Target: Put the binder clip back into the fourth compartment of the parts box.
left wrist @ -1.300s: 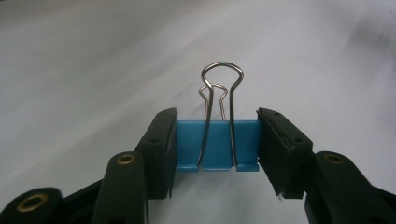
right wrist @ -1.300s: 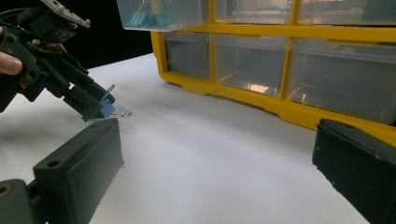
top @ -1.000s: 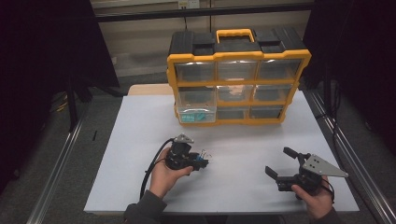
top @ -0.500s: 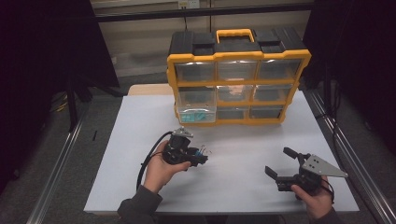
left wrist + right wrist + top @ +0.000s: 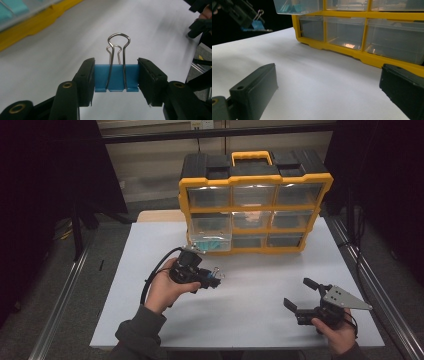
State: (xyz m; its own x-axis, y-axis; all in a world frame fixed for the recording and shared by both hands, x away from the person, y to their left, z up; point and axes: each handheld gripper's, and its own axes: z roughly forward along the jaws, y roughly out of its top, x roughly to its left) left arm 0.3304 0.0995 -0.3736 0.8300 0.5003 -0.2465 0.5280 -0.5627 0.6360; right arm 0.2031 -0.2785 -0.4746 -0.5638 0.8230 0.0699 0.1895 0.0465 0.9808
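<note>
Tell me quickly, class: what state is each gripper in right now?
Left gripper: shut on the blue clip.
Right gripper: open, holding nothing.

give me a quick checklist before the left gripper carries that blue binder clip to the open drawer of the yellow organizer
1. Grip: left gripper shut on the blue binder clip, both pads on its sides: ok.
2. Clip clear of the table: ok, it hangs above the white top.
3. Target drawer pulled out, teal items inside: ok.
4. Room left in that drawer: cannot tell.
5. Right gripper open, resting at the near right, off the path: ok.
</note>
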